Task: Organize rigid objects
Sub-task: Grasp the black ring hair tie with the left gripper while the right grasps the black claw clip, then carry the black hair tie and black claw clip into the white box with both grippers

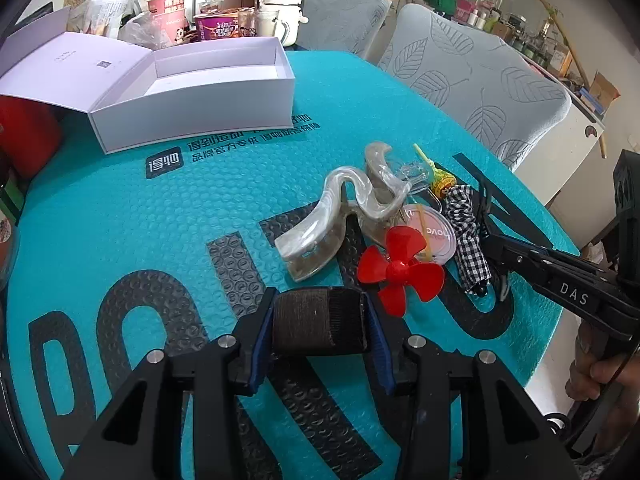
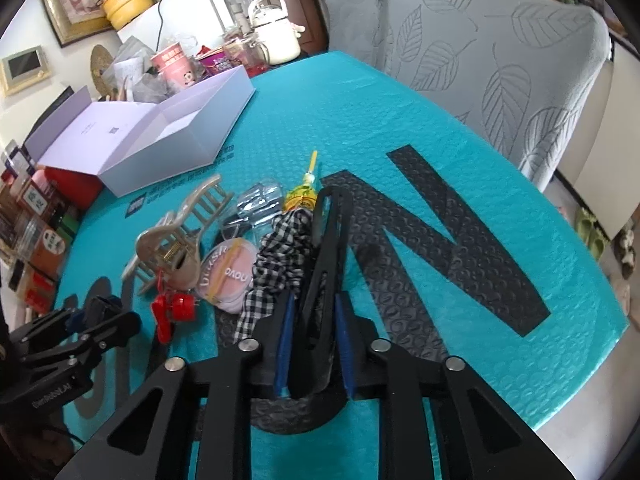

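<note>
Crowding hair claw (image 1: 340,216), red propeller (image 1: 400,270), gingham scrunchie (image 1: 466,232)

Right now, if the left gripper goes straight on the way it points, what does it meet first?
Probably the pearly hair claw, just ahead of the left gripper, which is shut on a dark band roll. The red propeller sits slightly right. Depth is unclear.

The left gripper (image 1: 320,322) hangs low over the tabletop (image 1: 120,216) near its front edge, its blue-lined fingers (image 1: 260,344) closed on a dark brown roll (image 1: 318,322). The right gripper (image 2: 312,344) reaches in from the right side, fingers (image 2: 285,344) drawn narrow around a black curved piece (image 2: 326,264). A bare hand (image 1: 596,368) grips its handle.
</note>
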The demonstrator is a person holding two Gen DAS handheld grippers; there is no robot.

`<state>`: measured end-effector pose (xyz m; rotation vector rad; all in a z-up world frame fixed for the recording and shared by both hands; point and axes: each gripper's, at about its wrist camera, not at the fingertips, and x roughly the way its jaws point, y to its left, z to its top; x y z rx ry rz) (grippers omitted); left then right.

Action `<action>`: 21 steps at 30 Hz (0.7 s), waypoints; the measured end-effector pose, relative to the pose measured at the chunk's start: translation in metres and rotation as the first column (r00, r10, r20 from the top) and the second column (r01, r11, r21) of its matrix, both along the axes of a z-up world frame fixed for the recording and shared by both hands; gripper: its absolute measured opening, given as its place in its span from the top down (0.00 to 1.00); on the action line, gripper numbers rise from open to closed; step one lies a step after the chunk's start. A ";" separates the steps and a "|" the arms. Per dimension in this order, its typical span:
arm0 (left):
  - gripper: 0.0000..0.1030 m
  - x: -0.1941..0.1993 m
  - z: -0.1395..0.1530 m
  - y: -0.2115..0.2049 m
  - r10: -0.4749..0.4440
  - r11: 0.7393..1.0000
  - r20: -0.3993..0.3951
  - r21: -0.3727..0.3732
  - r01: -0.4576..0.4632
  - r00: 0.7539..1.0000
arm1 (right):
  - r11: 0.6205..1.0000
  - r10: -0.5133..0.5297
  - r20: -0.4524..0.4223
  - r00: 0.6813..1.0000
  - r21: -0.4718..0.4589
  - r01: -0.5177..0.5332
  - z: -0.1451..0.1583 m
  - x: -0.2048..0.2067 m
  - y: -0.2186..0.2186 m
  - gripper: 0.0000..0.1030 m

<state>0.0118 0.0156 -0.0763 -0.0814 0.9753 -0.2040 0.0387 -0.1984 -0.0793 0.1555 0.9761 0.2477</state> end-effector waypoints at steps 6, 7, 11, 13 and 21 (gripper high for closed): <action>0.59 -0.005 0.006 0.010 0.024 1.000 0.017 -0.011 -0.024 1.000 | 1.000 -0.012 0.018 1.000 -0.013 0.012 0.005 -0.007 -0.003 0.83; 0.59 -0.008 0.007 0.013 0.027 1.000 0.022 -0.014 -0.027 0.999 | 1.000 -0.015 0.022 1.000 -0.012 0.015 0.007 -0.009 -0.004 0.83; 0.59 -0.012 0.012 0.017 0.039 0.999 0.040 -0.016 -0.039 0.998 | 1.000 -0.020 0.048 0.999 -0.010 0.020 0.016 -0.015 -0.003 0.83; 0.59 -0.014 0.015 0.020 0.045 0.999 0.052 -0.016 -0.044 0.998 | 1.000 -0.015 0.060 0.998 -0.008 0.016 0.020 -0.018 -0.002 0.83; 0.59 -0.022 0.038 0.030 0.089 0.996 0.128 -0.007 -0.089 0.988 | 0.999 0.053 0.124 0.991 -0.001 -0.053 0.043 -0.019 0.015 0.83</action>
